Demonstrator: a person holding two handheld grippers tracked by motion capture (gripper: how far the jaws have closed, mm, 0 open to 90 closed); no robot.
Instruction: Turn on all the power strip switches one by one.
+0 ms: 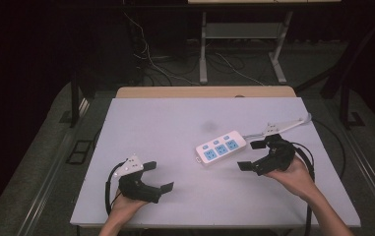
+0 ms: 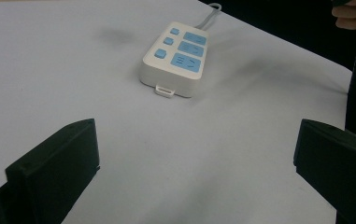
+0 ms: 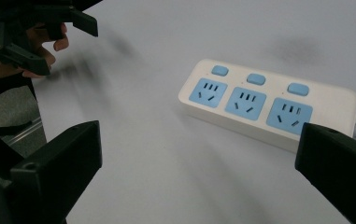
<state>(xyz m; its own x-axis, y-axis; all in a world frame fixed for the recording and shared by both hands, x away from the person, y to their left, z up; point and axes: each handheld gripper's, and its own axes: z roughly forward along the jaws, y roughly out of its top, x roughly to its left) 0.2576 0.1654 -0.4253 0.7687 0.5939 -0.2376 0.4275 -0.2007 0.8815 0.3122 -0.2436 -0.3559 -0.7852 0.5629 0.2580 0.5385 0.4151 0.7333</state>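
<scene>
A broad, matte white table (image 1: 175, 128) takes up the middle of the high view, a flat rectangle with a strip of pale wood along its far edge. Below it lies a grey carpeted floor (image 1: 42, 162), with dark cables (image 1: 150, 61) tangled at the upper centre of the frame.

The left gripper (image 1: 157, 176) sits at the lower left of the high view, black angular plastic with a grey three-cornered plate on top; its blocky jaws stand spread wide, with nothing between them. The right gripper (image 1: 254, 155) is at the right centre, also black and angular, its jaws likewise spread and empty, held just beside the strip's right end.

The power strip (image 1: 221, 147) lies flat on the table, right of centre in the high view, set at a slant. It is a smooth white plastic bar with rounded corners, three light blue socket plates and three small blue rounded buttons (image 3: 256, 78) in a row beside them. A small white tab (image 2: 164, 90) juts from its near end in the left gripper view, and a ribbed white cord (image 1: 254, 134) leaves the other end toward the right edge.
</scene>
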